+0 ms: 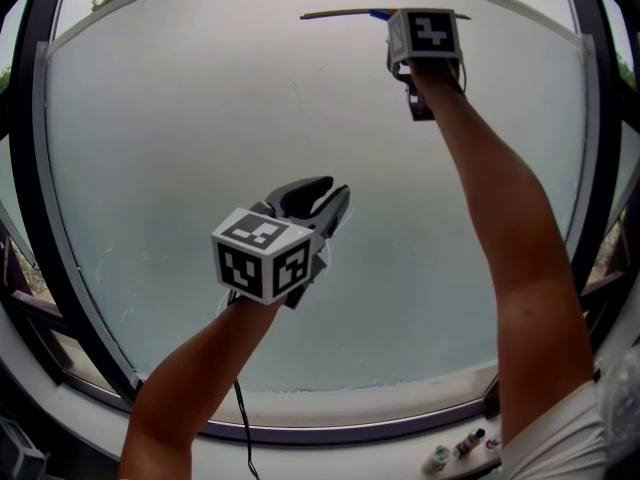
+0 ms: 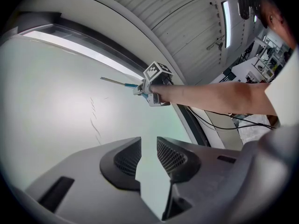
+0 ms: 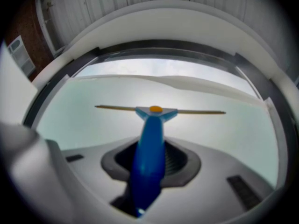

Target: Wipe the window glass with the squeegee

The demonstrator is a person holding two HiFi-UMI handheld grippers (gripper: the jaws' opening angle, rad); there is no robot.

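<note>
**Squeegee at top of pane; almost all of the wipe left to do**

Grips the blue handle of the squeegee (image 3: 149, 134) in the right tongs (image 3: 150, 161), pads closed on it from both sides. Carries the blade level at about 12 to 1 o'clock on the window glass (image 1: 200, 128) in the head view, just under the upper frame. Cannot confirm blade-to-glass contact from any view.

Holds the left tongs (image 1: 325, 196) part open and empty, at about 6 to 7 o'clock from the squeegee and well apart from it. Shows only glass through the gap in the left gripper view.

Finds faint vertical streaks (image 2: 95, 120) near the middle of the pane, below the blade. Finds an even haze elsewhere. Finds no visible boundary between wiped and unwiped area, so cannot credit any finished strip.

Judges this as the head of a downward pull, with the blade set at the top edge and nearly the whole pane below left to cover, 3 o'clock and 9 o'clock margins included. Probably needs several overlapping passes.
</note>
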